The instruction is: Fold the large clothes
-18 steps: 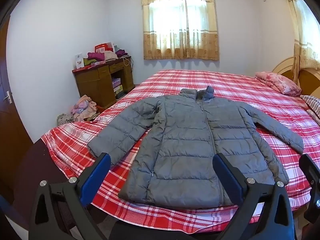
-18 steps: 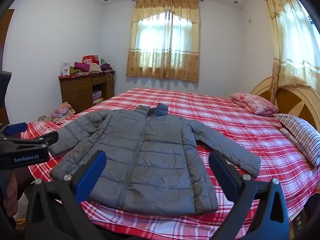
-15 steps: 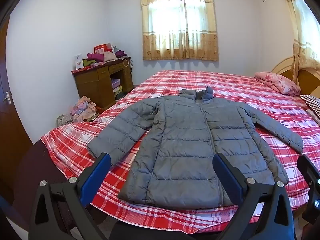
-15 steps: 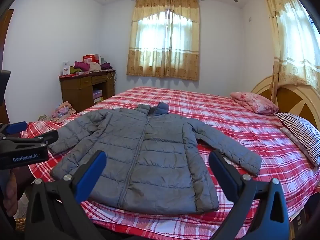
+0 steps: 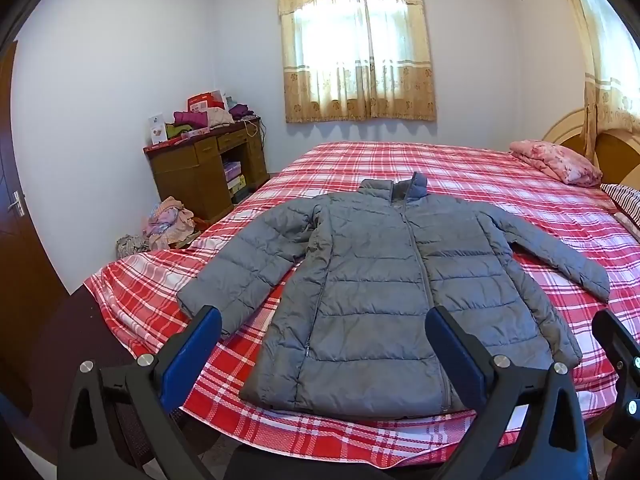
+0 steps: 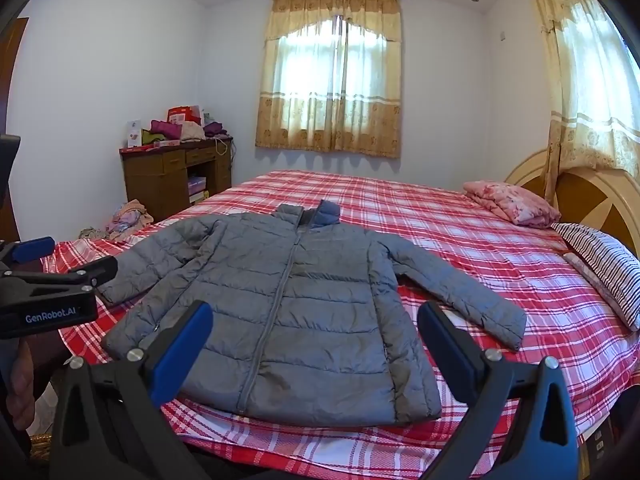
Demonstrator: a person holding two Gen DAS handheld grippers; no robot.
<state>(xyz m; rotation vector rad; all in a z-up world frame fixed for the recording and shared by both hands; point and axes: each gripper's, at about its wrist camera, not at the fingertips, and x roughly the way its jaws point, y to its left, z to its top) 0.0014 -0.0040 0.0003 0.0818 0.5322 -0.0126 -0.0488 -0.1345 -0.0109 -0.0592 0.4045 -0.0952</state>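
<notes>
Both of my grippers hang short of the bed's foot edge with nothing between their blue pads: my left gripper [image 5: 322, 344] has its jaws spread wide, and my right gripper [image 6: 314, 336] is spread just as wide. Ahead of them the grey puffer jacket [image 5: 384, 292] lies flat and face up on the red plaid bedspread [image 5: 420, 160], zipped, collar away from me, hem near the foot edge, both sleeves angled out to the sides. Beyond the jacket, a folded pink quilt [image 6: 512, 204] sits near the headboard [image 6: 592, 196], with a striped pillow [image 6: 604, 260] beside it. Off to the left stands a wooden desk [image 5: 208, 168] piled with clothes, under a curtained window [image 5: 356, 44].
</notes>
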